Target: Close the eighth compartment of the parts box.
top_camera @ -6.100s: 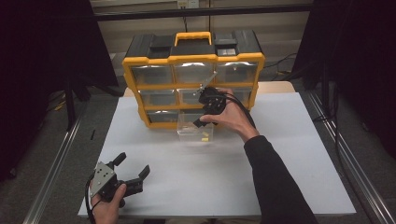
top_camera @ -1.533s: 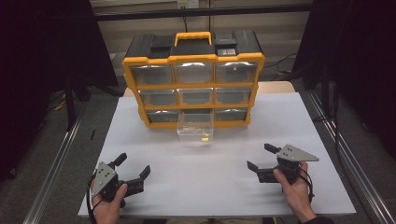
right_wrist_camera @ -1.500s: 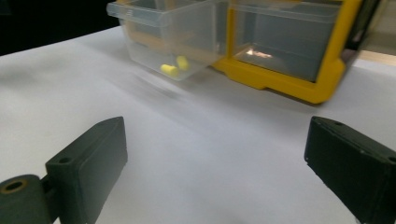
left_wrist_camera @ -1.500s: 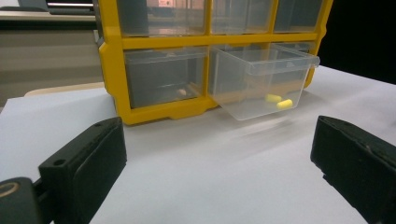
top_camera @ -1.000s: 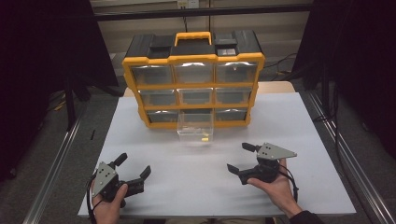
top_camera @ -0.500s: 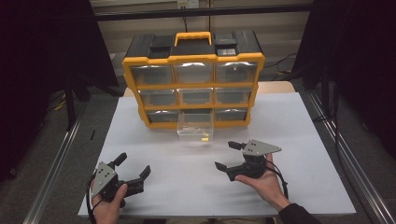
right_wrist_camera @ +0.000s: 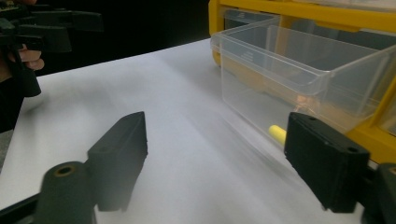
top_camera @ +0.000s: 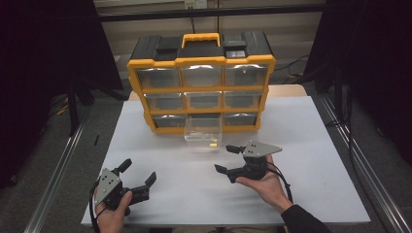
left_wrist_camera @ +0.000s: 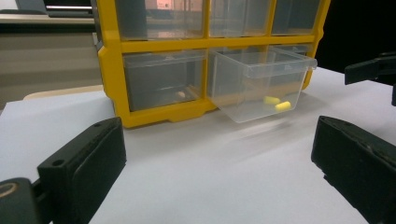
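The right claw [top_camera: 229, 158] has just been closing a little, but its jaws are apart with nothing between them. It hangs over the white counter [top_camera: 320, 145], near the clear drawer [top_camera: 203, 132] pulled out of the yellow box [top_camera: 200, 82]. Two small yellow bits [left_wrist_camera: 277, 103], maybe plugs, lie inside the drawer. The left claw [top_camera: 138, 173] is open and empty, well apart.

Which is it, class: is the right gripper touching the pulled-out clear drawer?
Apart: the high view shows white table between the right gripper and the clear drawer.
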`<state>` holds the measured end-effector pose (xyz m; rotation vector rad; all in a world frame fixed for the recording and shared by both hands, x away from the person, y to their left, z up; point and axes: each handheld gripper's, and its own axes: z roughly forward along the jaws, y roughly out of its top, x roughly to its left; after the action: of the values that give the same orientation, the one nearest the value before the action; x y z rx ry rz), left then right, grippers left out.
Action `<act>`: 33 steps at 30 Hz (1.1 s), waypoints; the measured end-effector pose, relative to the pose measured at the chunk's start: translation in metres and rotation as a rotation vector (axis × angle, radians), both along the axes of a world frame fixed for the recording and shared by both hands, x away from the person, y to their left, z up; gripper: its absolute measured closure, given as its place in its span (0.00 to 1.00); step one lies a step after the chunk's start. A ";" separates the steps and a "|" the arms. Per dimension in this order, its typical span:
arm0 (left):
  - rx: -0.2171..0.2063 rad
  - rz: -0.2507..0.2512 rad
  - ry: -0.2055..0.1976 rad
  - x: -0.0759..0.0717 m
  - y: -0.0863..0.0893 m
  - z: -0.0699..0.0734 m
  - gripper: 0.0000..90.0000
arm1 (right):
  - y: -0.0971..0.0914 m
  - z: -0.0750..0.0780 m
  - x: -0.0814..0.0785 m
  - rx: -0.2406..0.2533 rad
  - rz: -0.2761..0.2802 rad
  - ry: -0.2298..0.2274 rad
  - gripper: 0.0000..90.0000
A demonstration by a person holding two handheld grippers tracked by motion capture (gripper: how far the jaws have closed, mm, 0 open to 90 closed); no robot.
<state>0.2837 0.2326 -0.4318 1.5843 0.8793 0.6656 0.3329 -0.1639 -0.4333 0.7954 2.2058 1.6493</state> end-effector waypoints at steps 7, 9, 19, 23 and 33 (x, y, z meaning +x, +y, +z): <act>-0.008 0.000 -0.004 0.000 -0.001 0.000 0.04 | 0.010 -0.001 0.004 -0.017 0.023 -0.019 0.36; -0.007 -0.001 -0.003 0.000 0.000 0.000 0.04 | 0.012 -0.002 0.006 -0.017 0.027 -0.018 0.40; -0.003 0.001 -0.003 0.000 0.000 0.000 0.04 | 0.018 -0.002 0.013 -0.020 0.037 -0.012 0.60; -0.003 -0.004 0.000 0.000 0.000 0.000 0.04 | 0.024 0.003 0.019 -0.031 0.057 -0.023 0.69; 0.001 -0.006 -0.002 0.000 0.000 0.000 0.04 | 0.034 0.007 0.033 -0.031 0.084 -0.029 0.94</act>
<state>0.2836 0.2328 -0.4319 1.5863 0.8730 0.6629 0.3660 -0.1303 -0.4265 0.6748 2.2675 1.6502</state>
